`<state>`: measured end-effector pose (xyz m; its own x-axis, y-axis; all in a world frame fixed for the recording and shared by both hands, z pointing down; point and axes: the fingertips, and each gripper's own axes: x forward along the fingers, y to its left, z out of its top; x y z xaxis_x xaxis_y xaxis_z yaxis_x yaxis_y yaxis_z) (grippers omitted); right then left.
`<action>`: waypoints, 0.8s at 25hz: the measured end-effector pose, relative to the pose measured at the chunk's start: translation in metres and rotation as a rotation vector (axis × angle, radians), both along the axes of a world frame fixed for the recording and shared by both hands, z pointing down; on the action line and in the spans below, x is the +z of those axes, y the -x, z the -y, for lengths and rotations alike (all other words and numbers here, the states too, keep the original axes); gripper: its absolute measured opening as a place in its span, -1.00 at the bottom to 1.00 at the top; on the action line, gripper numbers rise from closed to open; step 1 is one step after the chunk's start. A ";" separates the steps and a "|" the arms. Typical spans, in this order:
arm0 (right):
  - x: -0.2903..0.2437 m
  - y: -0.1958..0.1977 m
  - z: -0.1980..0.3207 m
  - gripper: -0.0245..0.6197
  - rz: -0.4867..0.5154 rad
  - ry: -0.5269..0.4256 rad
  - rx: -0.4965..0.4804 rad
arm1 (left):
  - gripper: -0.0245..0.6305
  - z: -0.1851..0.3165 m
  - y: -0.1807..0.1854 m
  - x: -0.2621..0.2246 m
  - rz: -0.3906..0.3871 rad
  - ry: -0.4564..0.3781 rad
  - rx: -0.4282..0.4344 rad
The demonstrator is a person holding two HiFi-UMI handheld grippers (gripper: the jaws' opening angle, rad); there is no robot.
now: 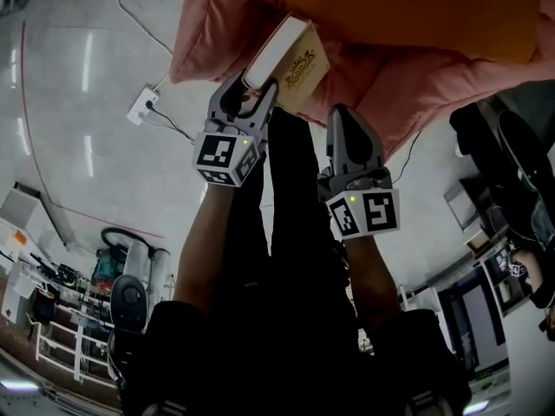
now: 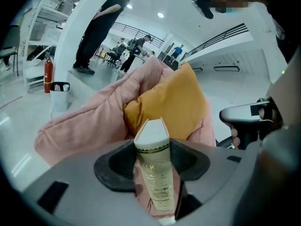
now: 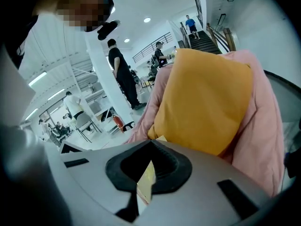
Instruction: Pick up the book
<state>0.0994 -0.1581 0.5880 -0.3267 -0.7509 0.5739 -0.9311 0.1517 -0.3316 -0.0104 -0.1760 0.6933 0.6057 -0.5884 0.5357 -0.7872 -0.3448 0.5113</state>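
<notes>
A cream book [image 1: 290, 59] with gold print is lifted in front of a pink quilt [image 1: 416, 85] and an orange pillow [image 1: 416, 7]. My left gripper [image 1: 256, 94] is shut on it; in the left gripper view the book [image 2: 153, 173] stands spine-up between the dark pads of that gripper [image 2: 153, 147]. My right gripper [image 1: 342, 115] sits just right of the book. In the right gripper view its jaw tips meet [image 3: 150, 142], and a thin cream strip of the book [image 3: 146, 180] shows pinched between them. The pillow [image 3: 207, 98] fills the view beyond.
A white power strip [image 1: 143, 107] with its cable lies on the glossy floor at left. Carts and machines [image 1: 121, 267] stand at lower left, dark furniture [image 1: 512, 163] at right. People [image 2: 94, 27] stand in the hall near a red fire extinguisher [image 2: 47, 74].
</notes>
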 end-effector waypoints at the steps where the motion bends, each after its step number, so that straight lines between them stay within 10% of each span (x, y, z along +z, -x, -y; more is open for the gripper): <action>1: -0.007 0.000 0.001 -0.92 -0.004 -0.009 -0.001 | -0.22 0.000 0.001 -0.009 -0.001 -0.006 -0.005; 20: -0.154 0.005 -0.030 -0.92 -0.043 -0.194 0.020 | -0.23 -0.036 0.037 -0.170 0.004 -0.117 -0.051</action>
<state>0.0944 -0.1279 0.4342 -0.2891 -0.8549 0.4308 -0.9473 0.1904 -0.2577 -0.0469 -0.1398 0.5237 0.5715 -0.6770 0.4638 -0.8072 -0.3618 0.4664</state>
